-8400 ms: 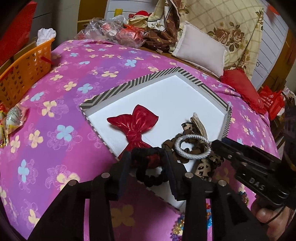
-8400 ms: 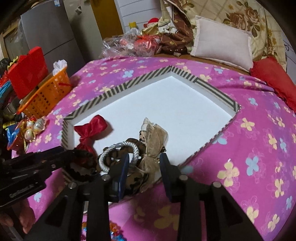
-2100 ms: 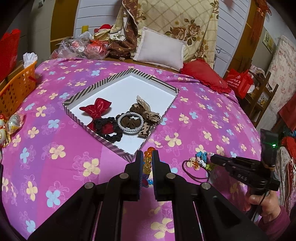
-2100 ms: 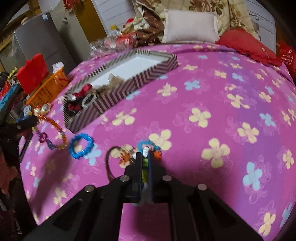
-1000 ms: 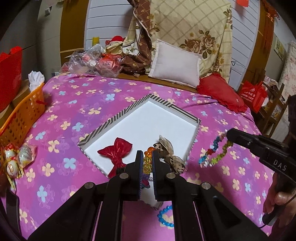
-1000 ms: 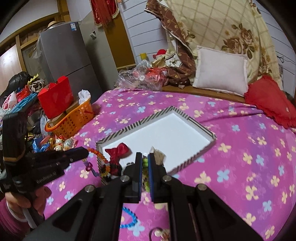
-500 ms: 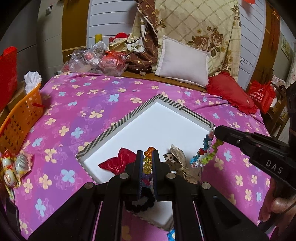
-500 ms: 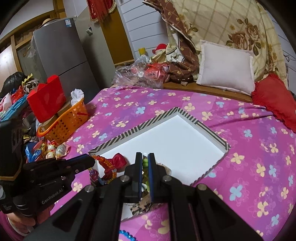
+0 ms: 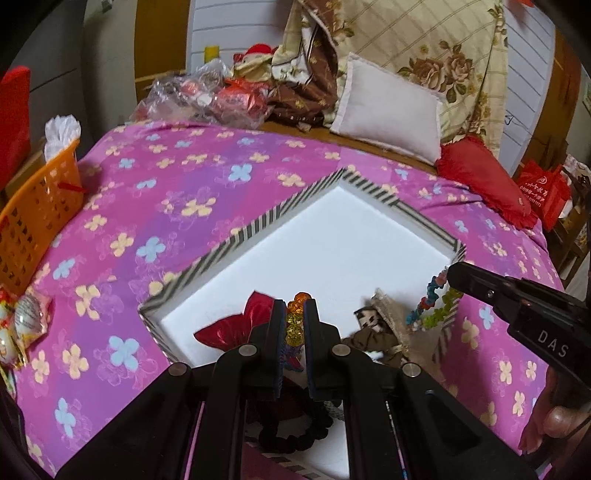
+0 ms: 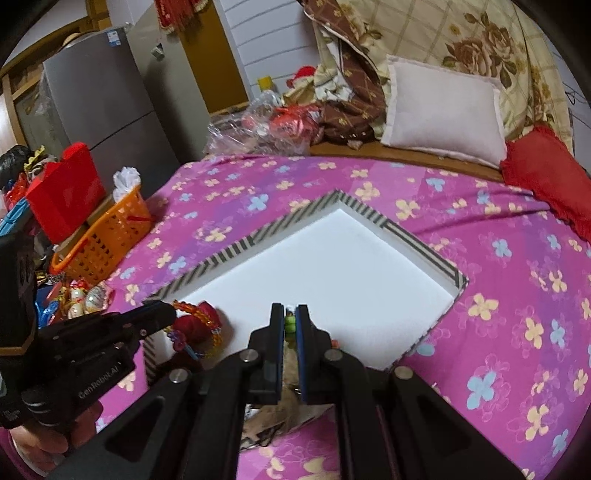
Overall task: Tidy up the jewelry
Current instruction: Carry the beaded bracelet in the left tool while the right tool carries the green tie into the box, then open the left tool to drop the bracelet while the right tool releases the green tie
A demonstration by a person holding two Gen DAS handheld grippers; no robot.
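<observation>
With the left gripper (image 9: 294, 325) clamped on an orange-and-yellow beaded bracelet (image 9: 295, 321) and the right gripper (image 10: 290, 325) on a multicoloured flower-bead bracelet (image 9: 432, 302), both above the striped-rim white tray (image 9: 236, 236), each should lower onto bare white lining before releasing.

Bed covered by a magenta-purple spread (image 9: 155, 206) printed with yellow and blue flowers; at its head a pale pillow (image 9: 388, 122), a small red cushion (image 9: 484, 181) beside it, and a cream floral quilt (image 9: 436, 55) propped upright behind; crumpled clear plastic wrapping (image 10: 258, 125) at the far edge; white slatted wall panelling (image 10: 273, 33) behind, next to a yellow-brown door (image 10: 218, 66); grey refrigerator (image 10: 107, 103) on the left; orange plastic basket (image 10: 107, 236) beside the bed with white tissue in it, red box (image 10: 66, 192) near it; red shopping bag (image 9: 543, 192) on the right; dim, warm indoor light.
</observation>
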